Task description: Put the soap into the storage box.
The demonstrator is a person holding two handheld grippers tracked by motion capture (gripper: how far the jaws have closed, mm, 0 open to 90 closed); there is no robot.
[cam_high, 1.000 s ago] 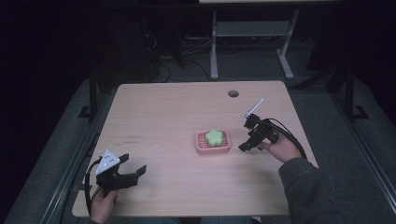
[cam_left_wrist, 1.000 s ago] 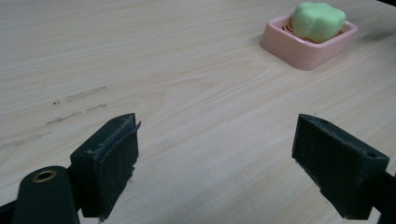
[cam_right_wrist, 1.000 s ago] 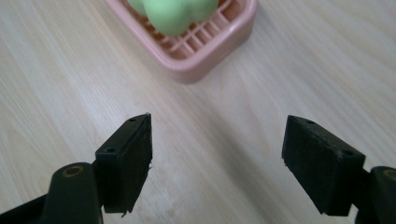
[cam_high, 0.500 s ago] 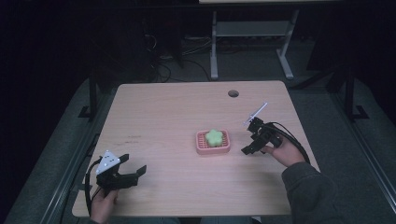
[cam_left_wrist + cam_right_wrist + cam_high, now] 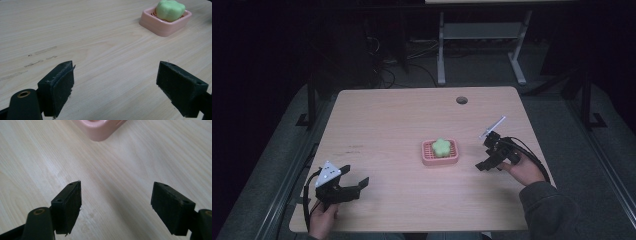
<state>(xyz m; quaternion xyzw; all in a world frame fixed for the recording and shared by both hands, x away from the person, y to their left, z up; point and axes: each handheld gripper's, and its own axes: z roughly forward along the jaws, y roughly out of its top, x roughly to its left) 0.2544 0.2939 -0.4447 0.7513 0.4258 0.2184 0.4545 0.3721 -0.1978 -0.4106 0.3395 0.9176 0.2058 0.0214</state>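
Observation:
A pink soap dish (image 5: pixel 428 156) sits near the middle of the wooden table (image 5: pixel 412 115), with a green flower-shaped soap (image 5: pixel 441 146) in it. The left gripper view has the dish (image 5: pixel 152 23) and the soap (image 5: pixel 170 10) at its upper right, well ahead of the jaws. My left gripper (image 5: pixel 354 185) rests open near the front left corner (image 5: pixel 115 87), nothing between its pads. My right gripper (image 5: pixel 486 159) is open just right of the dish, a little above the wood (image 5: pixel 116 207). A corner of the dish (image 5: pixel 98 130) lies at the top of the right gripper view.
A round cable hole (image 5: pixel 461 100) is cut in the table near its far edge. Faint dark scuffs (image 5: pixel 349 148) mark the wood left of centre. Beyond the table stand a white frame's legs (image 5: pixel 441 55) and cables on a dark floor.
My right gripper has drifted slightly right and towards the person, away from the soap dish. The left gripper has stayed where it was.

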